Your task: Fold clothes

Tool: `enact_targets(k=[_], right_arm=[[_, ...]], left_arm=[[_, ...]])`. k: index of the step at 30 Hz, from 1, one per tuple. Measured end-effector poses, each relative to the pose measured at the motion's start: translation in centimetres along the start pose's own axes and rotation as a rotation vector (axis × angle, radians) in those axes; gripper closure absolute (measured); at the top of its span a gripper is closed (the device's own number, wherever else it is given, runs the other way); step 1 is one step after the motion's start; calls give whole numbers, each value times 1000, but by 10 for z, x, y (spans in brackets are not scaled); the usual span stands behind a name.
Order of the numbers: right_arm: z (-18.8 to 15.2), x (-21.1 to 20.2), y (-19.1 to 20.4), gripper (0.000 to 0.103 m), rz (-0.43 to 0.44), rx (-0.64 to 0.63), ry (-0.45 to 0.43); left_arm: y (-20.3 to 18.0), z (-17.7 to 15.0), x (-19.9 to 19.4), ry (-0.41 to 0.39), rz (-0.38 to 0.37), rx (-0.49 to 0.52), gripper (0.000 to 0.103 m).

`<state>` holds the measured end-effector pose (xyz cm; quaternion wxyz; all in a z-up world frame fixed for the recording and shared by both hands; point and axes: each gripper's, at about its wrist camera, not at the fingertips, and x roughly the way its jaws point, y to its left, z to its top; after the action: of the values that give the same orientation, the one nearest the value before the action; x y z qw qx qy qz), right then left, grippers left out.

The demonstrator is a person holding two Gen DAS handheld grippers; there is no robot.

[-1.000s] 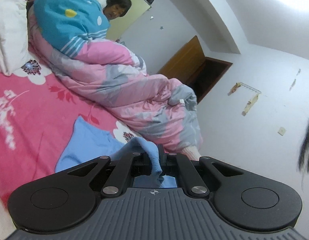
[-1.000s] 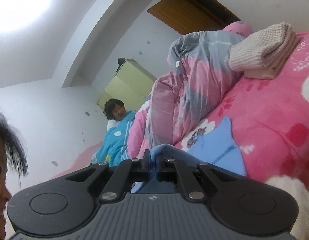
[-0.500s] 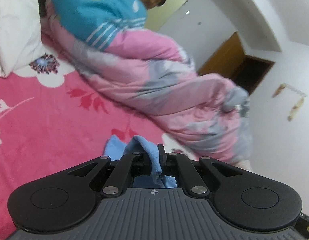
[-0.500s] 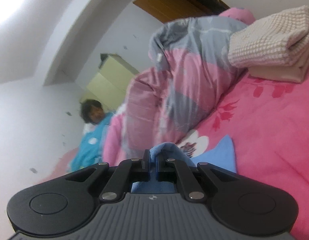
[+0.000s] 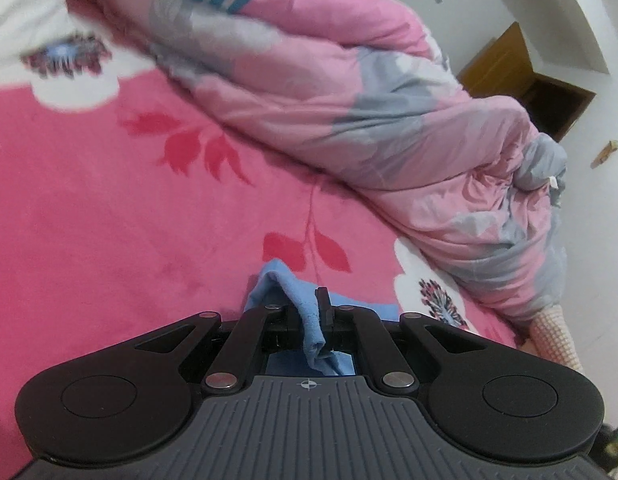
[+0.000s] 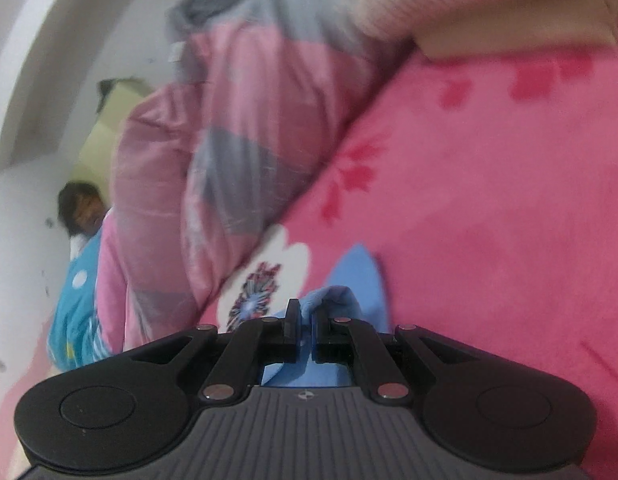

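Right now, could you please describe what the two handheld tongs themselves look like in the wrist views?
Both look alike. The left tongs and right tongs each have a grey ribbed body with a small crosshair mark, two wide glossy black rounded lobes with circular recesses, and black linkage bars with silver rivets leading to two slim black fingers. No cables, sleeves or hands show.
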<state>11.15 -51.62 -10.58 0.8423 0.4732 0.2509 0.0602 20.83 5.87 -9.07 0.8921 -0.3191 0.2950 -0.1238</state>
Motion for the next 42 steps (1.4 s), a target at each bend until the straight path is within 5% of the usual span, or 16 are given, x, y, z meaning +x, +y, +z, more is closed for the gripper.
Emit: enact_targets(k=[9,11,13,15,21,28,32,37,42], right_arm=[[12,5,-46,74,211,289,18],[15,4,-53,63,277,357,14],[15,2,-61,62,313,432,6],[15,-5,-63,59,315,469,-18],[6,-42,-56,50,337,498,-105],[-17,-107,-23,50,278,344,-59],[-34,-141,-9,50,123,205,11],[-53,-163,1,51,-123,34,50],[-71,-163,6,58,-199,-54,84]], left_arm=[[65,9,10,61,-195,-525,82],[71,9,5,67,-213,-592,80],[69,10,-5,55,-181,-600,74],[62,14,-27,6,-139,-570,64],[41,29,-107,-71,-93,-415,58],[23,-13,-168,106,-37,-131,48],[25,-54,-173,170,-15,-43,49],[29,-81,-164,152,-19,-2,65],[22,-92,-160,119,4,94,94]])
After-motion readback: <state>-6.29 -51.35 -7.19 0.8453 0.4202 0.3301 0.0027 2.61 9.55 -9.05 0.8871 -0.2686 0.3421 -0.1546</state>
